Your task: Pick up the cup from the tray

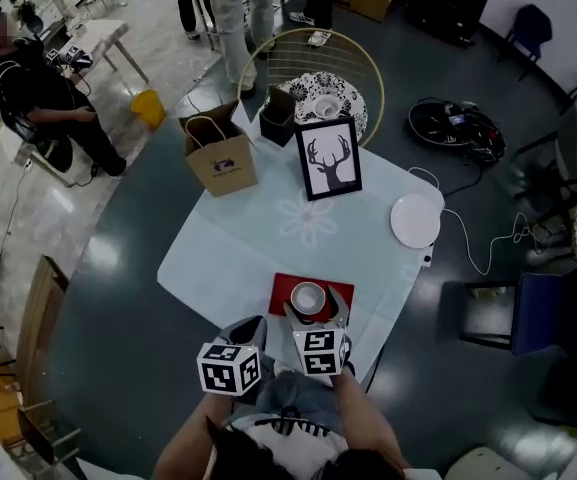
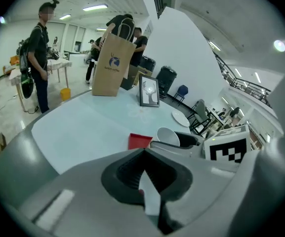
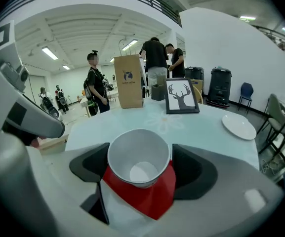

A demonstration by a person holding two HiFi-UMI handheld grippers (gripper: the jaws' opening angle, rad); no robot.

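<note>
We are at the approach, with the lift not yet begun. The cup (image 3: 140, 157), white and empty, stands upright on the red tray (image 1: 282, 289), which lies on the table (image 1: 258, 238) near the edge closest to us. The right gripper (image 1: 315, 306) is lowered around the cup. In the right gripper view its jaws stand spread wide, one on each side of the cup's wall. A little room shows on the left side and very little on the right, and we cannot see the pads pressing on it. So we judge the reach and the lining-up as done. What is left is to bring the jaws together on the cup's wall, check that the grip holds, and raise the cup clear of the tray. The left gripper (image 1: 251, 326) hangs just beside the right one, over the near edge of the table and apart from the tray. Its jaws are drawn almost together with nothing between them, and it seems to have no part in this step. The cup looks light and thin-walled, so we think a gentle squeeze will serve and a hard one might crush it.
</note>
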